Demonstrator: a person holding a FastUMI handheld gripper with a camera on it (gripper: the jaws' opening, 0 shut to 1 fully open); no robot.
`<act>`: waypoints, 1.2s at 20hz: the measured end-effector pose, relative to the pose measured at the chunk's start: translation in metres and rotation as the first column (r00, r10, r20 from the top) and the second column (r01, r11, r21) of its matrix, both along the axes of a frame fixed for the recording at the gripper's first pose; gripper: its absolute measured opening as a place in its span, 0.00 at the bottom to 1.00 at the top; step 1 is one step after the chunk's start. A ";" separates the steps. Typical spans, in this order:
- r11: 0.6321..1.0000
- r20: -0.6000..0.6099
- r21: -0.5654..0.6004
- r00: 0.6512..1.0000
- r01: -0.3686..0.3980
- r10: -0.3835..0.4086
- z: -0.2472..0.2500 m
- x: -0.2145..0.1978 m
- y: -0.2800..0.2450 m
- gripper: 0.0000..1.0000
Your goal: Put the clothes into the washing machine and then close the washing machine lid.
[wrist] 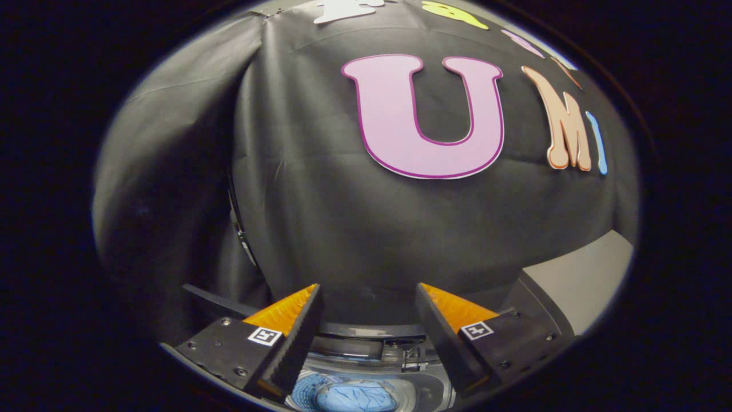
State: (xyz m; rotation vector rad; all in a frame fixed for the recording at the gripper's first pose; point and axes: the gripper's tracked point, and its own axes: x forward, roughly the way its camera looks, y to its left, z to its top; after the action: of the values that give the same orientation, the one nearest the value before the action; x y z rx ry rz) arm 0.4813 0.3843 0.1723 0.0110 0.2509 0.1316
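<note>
My gripper (369, 297) is open, its two fingers spread wide with nothing between them, and it points at the black booth wall. Below and between the fingers I see the open top of the washing machine (377, 343). Blue clothes (357, 397) lie down inside the drum. The machine's grey lid (577, 280) stands raised to the right of the right finger, tilted up against the wall.
The black cloth wall (320, 189) hangs close behind the machine and folds into a corner on the left. A dark bar (214, 300) runs along behind the left finger.
</note>
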 end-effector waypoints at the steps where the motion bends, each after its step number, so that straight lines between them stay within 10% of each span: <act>1: 1.000 -0.005 0.001 1.000 -0.003 0.003 0.000 -0.001 0.000 0.98; 24: 1.000 -0.017 0.009 1.000 -0.011 0.011 0.003 0.005 -0.009 0.98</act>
State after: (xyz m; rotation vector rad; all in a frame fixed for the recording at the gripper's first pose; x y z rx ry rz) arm 0.4864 0.3752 0.1753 0.0190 0.2671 0.1437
